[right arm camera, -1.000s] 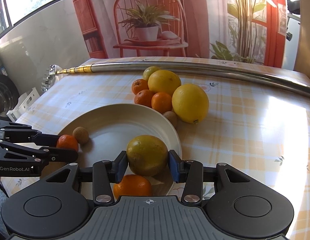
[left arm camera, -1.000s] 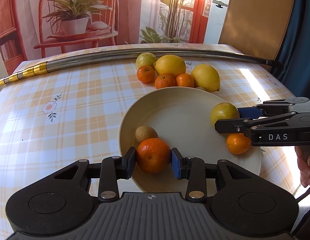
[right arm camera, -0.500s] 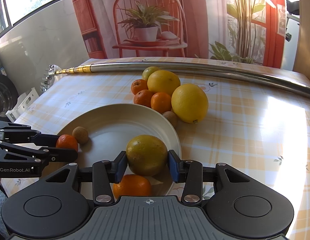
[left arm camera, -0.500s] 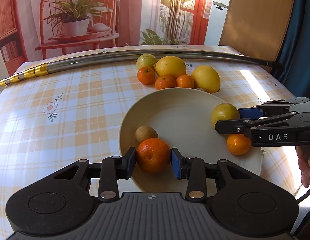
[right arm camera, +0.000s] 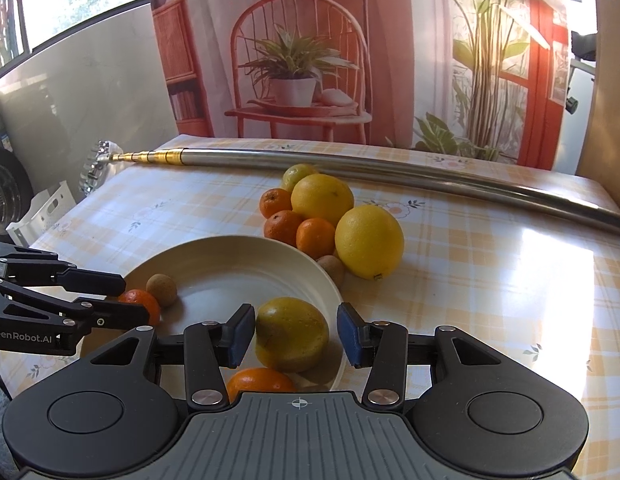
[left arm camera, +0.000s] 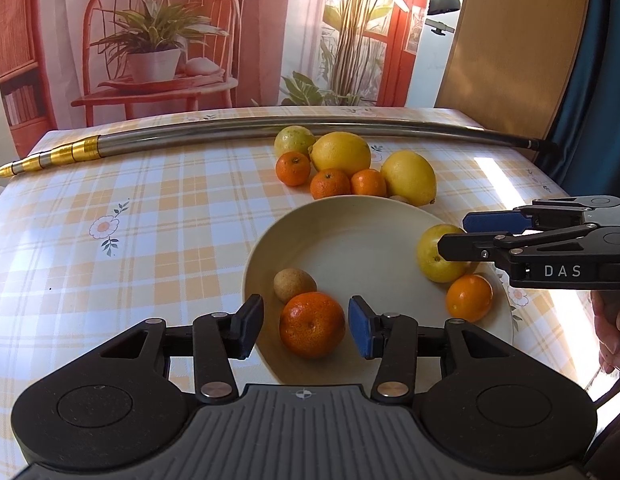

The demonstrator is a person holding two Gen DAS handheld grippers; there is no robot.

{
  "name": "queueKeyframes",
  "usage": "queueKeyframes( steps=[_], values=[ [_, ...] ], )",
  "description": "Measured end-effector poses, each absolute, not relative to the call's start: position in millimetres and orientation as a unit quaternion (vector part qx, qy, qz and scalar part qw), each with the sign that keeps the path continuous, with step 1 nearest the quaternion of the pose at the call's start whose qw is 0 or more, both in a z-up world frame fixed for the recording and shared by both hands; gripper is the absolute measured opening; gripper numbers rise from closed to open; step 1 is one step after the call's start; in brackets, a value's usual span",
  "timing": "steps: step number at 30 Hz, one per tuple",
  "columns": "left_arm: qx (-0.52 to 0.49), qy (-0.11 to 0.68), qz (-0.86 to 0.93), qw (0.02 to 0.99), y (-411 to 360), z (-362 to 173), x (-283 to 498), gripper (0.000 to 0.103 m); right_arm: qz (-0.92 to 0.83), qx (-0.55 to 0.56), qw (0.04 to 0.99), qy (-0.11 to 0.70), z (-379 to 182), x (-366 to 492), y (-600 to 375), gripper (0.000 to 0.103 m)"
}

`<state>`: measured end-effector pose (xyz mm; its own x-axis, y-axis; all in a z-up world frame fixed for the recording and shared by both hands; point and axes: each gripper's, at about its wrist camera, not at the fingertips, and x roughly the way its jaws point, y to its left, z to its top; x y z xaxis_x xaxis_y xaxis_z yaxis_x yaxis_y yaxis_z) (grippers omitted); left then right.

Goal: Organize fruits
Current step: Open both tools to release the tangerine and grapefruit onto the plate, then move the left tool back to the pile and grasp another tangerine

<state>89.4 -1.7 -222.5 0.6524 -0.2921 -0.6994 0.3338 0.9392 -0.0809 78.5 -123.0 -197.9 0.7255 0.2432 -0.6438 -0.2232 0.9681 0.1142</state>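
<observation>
Fruits on the plate (left arm camera: 374, 220) (mandarin (left arm camera: 312, 323), lemon (right arm camera: 291, 334)) sit loose between both wide-open hand-held grippers (left arm camera: 305, 326) (right arm camera: 295, 334); a clumsy withdrawal could roll them off.

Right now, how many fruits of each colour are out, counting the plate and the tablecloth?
Orange: 5, first
Yellow: 3, first
Greenish-yellow: 1
Small brown: 2, first
Total: 11
</observation>
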Motion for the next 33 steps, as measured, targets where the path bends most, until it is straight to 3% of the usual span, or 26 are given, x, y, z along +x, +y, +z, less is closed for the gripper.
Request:
queueKeyframes(
  steps=[9,26,33],
  values=[
    [-0.009,0.369,-0.162,0.915,15,-202,108,0.049,0.095,0.005,0.942,0.323,-181,85,-142,0.042],
    [0.035,0.311,-0.131,0.941,23,-142,149,0.049,0.035,0.021,0.96,0.277,-152,117,-187,0.043],
    [0.018,0.338,-0.147,0.929,20,-148,170,0.049,0.038,0.036,0.955,0.291,-159,129,-185,0.043]
  ],
)
